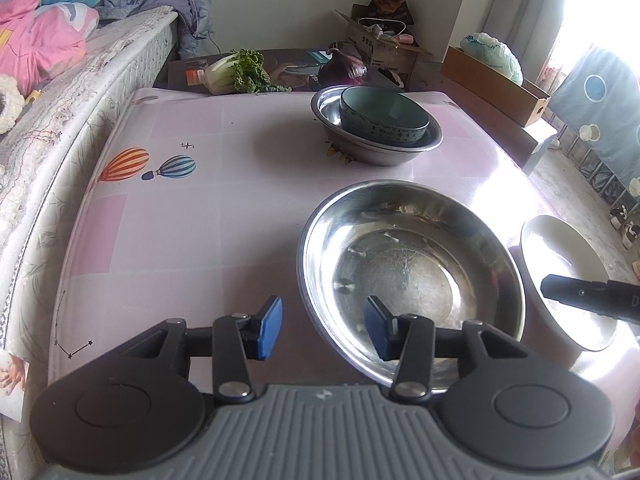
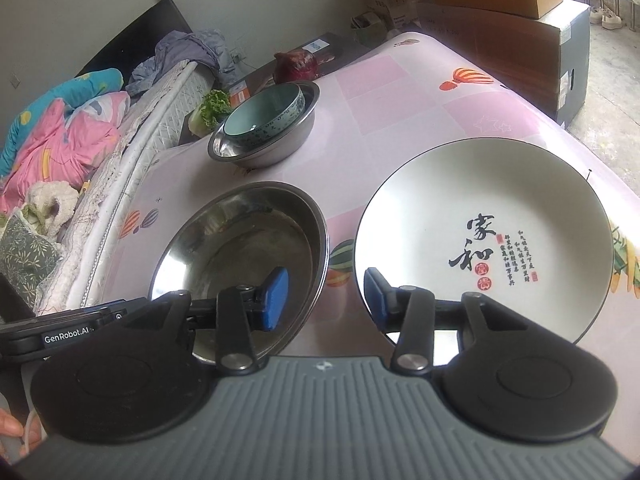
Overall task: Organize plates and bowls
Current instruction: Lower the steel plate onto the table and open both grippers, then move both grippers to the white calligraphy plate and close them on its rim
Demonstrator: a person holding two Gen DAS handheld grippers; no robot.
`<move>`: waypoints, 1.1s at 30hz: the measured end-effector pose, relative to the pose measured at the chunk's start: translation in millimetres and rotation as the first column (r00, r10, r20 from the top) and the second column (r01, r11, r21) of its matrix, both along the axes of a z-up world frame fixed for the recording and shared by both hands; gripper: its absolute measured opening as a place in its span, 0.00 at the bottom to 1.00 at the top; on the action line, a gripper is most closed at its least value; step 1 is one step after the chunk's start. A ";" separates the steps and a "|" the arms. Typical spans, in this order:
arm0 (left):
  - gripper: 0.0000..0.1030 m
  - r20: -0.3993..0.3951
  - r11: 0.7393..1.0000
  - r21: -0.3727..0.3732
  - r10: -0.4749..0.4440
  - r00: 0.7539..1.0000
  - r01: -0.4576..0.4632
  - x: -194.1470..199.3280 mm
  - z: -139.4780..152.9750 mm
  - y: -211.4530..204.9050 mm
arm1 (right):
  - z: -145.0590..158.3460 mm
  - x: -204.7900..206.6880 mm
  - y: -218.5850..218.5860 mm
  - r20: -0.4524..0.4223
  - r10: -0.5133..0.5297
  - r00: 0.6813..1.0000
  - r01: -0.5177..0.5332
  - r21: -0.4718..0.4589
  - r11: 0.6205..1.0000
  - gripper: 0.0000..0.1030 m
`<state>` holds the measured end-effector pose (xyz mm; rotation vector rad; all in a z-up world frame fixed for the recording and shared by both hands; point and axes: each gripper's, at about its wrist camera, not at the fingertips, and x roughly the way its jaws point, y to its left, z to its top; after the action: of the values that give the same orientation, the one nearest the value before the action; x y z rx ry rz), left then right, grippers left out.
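The worktop (image 1: 208, 208), under a pink balloon-print cover, carries four pieces of tableware. At its far end a green ceramic bowl (image 1: 384, 118) sits tilted inside a steel basin (image 1: 376, 152). Nearer stands an empty steel bowl (image 1: 412, 276), and just beside it a white plate (image 2: 484, 236) with black calligraphy, also empty.

The left gripper (image 1: 324, 328) hovers at the steel bowl's near rim, fingers (image 1: 270, 328) moderately parted, one either side of the rim, neither pressing on it. The right gripper (image 2: 326, 300) hangs between steel bowl and plate, its fingers (image 2: 276, 298) likewise moderately apart, gripping nothing.

A bed (image 1: 44, 152) runs beside the worktop.
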<state>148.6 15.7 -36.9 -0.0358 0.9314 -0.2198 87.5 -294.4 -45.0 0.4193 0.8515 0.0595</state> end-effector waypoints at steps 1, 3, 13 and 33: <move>0.52 0.004 1.000 0.008 0.005 1.000 -0.005 -0.7 1.0 -0.6 | 0.9 -0.9 -0.6 0.003 0.002 1.000 -0.002 0.001 1.000 0.43; 0.55 0.011 1.000 0.024 0.011 1.000 -0.011 -2.7 3.1 -1.9 | 2.7 -3.2 -1.9 0.007 0.003 1.000 -0.003 0.000 1.000 0.47; 0.70 0.031 0.997 0.074 0.031 0.999 -0.033 -15.2 13.3 -8.3 | 5.8 -18.9 -8.3 0.018 0.005 1.000 -0.005 0.005 1.000 0.52; 0.75 0.085 0.992 0.129 -0.013 0.996 0.002 -50.2 32.8 -46.1 | 13.0 -68.8 -52.3 0.060 -0.050 0.997 0.045 0.069 0.997 0.52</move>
<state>98.5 -30.4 -4.2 0.0960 0.8582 -0.1663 18.7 -346.7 -32.1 0.4983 0.7797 0.0570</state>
